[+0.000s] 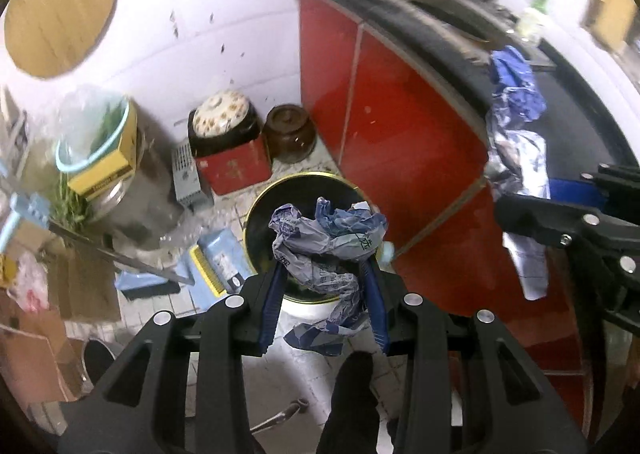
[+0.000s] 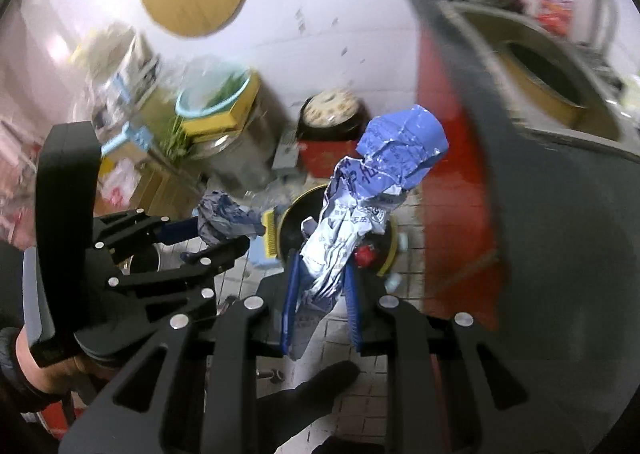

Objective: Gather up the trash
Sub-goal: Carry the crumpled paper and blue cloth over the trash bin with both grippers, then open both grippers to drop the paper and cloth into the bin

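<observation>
My left gripper [image 1: 325, 274] is shut on a crumpled blue-and-white wrapper [image 1: 326, 242] and holds it above a round black bin with a yellow rim [image 1: 264, 206] on the floor. My right gripper [image 2: 320, 274] is shut on a second crumpled blue-and-white wrapper [image 2: 384, 170], also over that bin [image 2: 290, 214]. The right gripper [image 1: 532, 210] shows at the right of the left wrist view with its wrapper [image 1: 516, 122]. The left gripper [image 2: 224, 230] shows at the left of the right wrist view with its wrapper [image 2: 222, 216].
A red cabinet [image 1: 400, 126] with a dark countertop [image 1: 580, 114] stands to the right of the bin. A red tin [image 1: 234, 166], a brown jar [image 1: 290, 134], a metal pot [image 1: 132, 190] with a yellow box, cardboard boxes [image 1: 36, 346] and a blue-yellow packet [image 1: 216, 262] crowd the tiled floor at the left.
</observation>
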The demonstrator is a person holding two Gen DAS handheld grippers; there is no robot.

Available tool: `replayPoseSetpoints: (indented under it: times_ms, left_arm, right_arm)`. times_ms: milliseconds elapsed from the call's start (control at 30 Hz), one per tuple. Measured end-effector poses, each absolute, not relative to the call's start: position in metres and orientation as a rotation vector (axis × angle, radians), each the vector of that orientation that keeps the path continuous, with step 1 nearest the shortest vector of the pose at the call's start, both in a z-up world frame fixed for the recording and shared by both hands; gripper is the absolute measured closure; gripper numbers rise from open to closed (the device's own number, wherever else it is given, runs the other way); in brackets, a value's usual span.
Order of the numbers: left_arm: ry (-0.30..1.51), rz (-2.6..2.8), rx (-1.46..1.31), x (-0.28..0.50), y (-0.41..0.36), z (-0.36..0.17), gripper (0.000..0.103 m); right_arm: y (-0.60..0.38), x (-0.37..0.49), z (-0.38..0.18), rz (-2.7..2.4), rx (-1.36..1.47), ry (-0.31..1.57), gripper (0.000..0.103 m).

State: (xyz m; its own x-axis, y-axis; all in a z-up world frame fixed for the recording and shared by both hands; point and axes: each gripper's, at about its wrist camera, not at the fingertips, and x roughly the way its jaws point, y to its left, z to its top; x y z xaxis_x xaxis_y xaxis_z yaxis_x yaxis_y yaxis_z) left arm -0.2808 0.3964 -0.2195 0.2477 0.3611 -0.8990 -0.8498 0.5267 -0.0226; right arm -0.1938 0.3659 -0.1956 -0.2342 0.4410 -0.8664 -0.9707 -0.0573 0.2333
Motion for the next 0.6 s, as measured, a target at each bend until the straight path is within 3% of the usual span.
replayPoseSetpoints:
  times_ms: [300,367,400,433,467,500,533,600]
  left_arm:
    - [0.990,0.890,-0.645,-0.296,0.446,-0.280,0.066]
    - [0.978,0.878,-0.668,-0.296,0.453,-0.288,0.062]
    - [0.971,0.875,-0.672,-0.296,0.457,-0.292,0.054]
    - [0.968,0.872,-0.676,-0.297,0.460,-0.294,0.041]
    - [0.967,0.877,-0.676,-0.297,0.462,-0.296,0.036]
    - [0.965,0.888,-0.672,-0.298,0.463,-0.297,0.033]
    - [0.963,0.892,-0.675,-0.299,0.466,-0.298,0.031]
    - [0.967,0.895,-0.678,-0.301,0.467,-0.299,0.028]
  right_arm:
    - [0.443,-0.213,-0.262,1.564,-0.835,1.098,0.081]
    - [0.455,-0.214,-0.267,1.560,-0.838,1.094,0.081]
    - [0.459,-0.213,-0.268,1.558,-0.834,1.097,0.080]
    - [0.465,-0.212,-0.271,1.555,-0.835,1.115,0.070]
    - [0.471,-0.212,-0.274,1.551,-0.830,1.124,0.051]
    - [0.473,-0.211,-0.273,1.551,-0.817,1.124,0.042]
    - [0.475,-0.209,-0.271,1.555,-0.807,1.121,0.035]
    - [0.474,-0.205,-0.269,1.547,-0.808,1.115,0.034]
